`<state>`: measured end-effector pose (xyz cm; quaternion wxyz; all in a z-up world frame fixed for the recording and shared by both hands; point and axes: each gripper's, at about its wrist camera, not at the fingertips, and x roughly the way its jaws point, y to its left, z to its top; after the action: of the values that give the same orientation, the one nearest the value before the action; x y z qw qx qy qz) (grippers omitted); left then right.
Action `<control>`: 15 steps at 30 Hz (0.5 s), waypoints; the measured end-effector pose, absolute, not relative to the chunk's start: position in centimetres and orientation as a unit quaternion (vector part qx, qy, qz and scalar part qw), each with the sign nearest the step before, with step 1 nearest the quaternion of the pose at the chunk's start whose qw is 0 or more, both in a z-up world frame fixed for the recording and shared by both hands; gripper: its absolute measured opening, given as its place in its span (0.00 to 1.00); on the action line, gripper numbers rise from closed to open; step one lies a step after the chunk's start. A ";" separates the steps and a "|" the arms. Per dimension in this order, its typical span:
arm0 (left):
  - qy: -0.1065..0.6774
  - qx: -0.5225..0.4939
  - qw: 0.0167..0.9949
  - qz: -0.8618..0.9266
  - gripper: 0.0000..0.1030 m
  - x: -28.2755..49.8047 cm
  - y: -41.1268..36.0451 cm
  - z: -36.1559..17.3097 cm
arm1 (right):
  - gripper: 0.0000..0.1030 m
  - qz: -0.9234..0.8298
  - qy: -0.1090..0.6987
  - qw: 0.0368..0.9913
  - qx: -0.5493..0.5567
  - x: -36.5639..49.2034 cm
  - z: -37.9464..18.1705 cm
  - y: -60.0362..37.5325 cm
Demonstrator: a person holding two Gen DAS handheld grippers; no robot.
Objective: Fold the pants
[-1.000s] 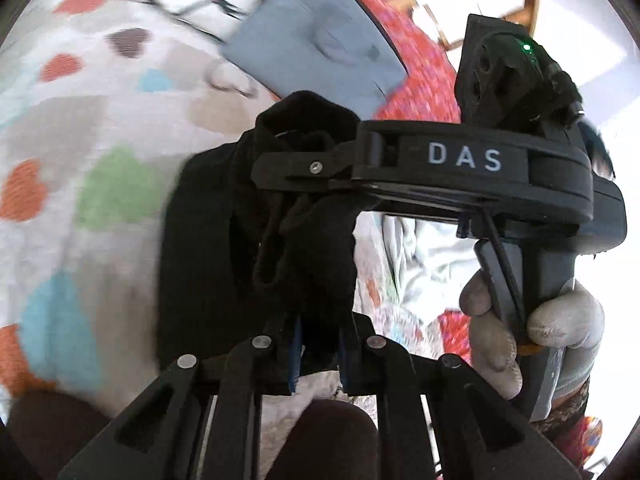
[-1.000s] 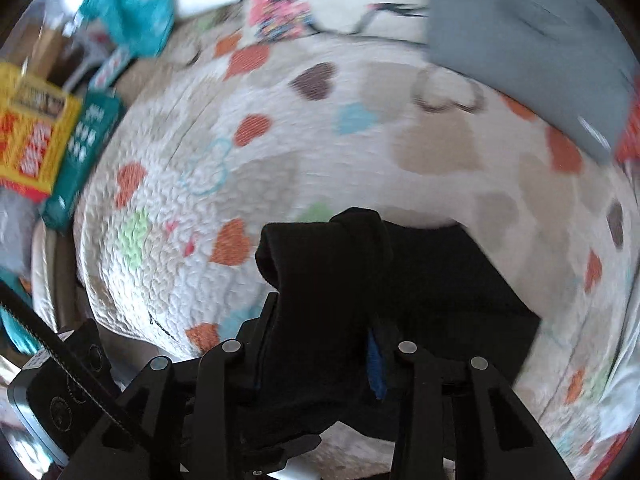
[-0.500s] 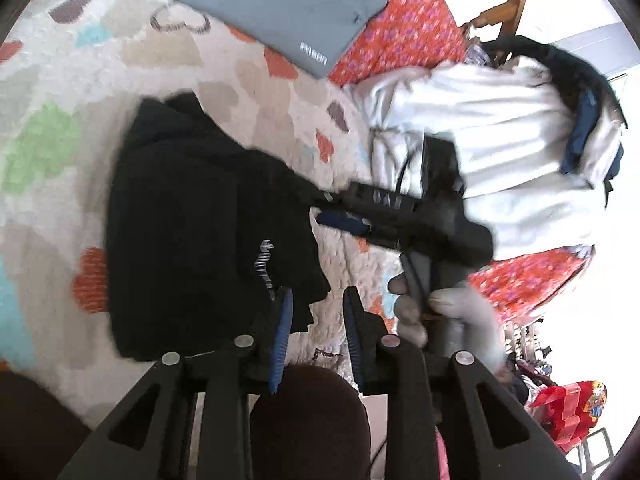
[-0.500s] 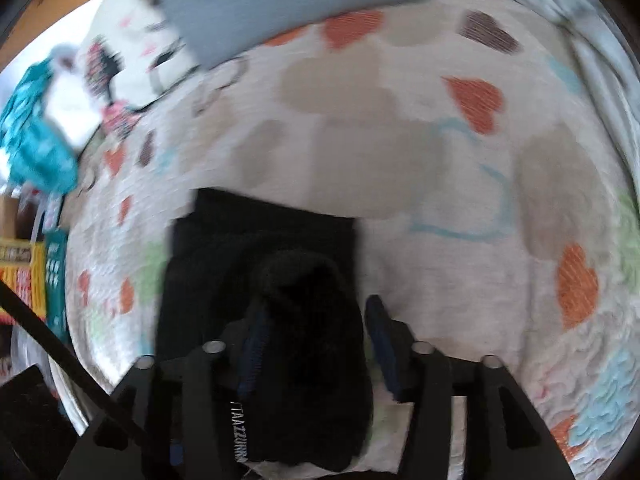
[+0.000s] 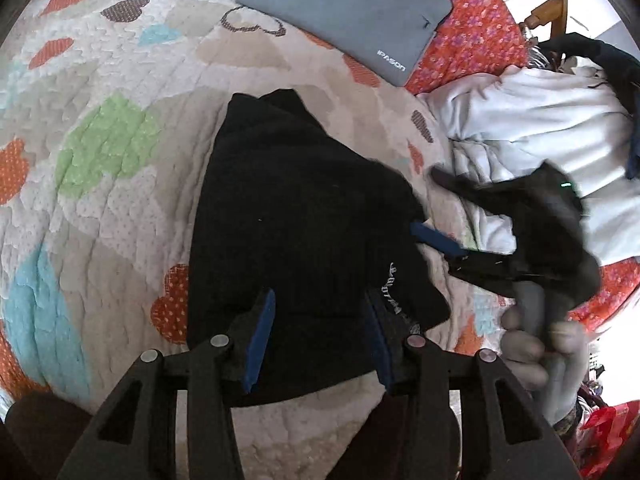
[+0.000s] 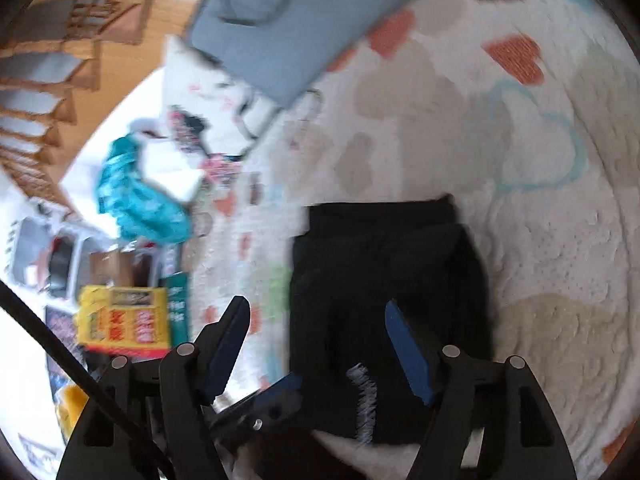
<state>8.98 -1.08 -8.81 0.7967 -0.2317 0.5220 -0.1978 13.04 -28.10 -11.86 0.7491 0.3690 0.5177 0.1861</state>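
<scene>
While both claws have just been opening, the left claw (image 5: pixel 318 336) and right claw (image 6: pixel 316 344) stand released over black pants (image 5: pixel 304 220) folded flat on the heart-print quilt (image 5: pixel 100 208); soft, limp, light fabric, best pinched at a folded edge

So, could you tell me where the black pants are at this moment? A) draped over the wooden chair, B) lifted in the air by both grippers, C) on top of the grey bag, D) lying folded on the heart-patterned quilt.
D: the black pants lie folded flat on the heart-patterned quilt, released by both grippers.
</scene>
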 end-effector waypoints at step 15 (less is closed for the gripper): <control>0.503 -0.274 0.794 -0.204 0.45 8.6 3.2 -6.6 | 0.90 0.178 0.451 0.830 0.277 9.7 -6.2 -30.7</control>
<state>8.55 3.22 -6.55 0.7937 -0.2744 0.5032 -0.2038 9.71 -30.71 -6.18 0.8298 0.2765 0.4509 0.1778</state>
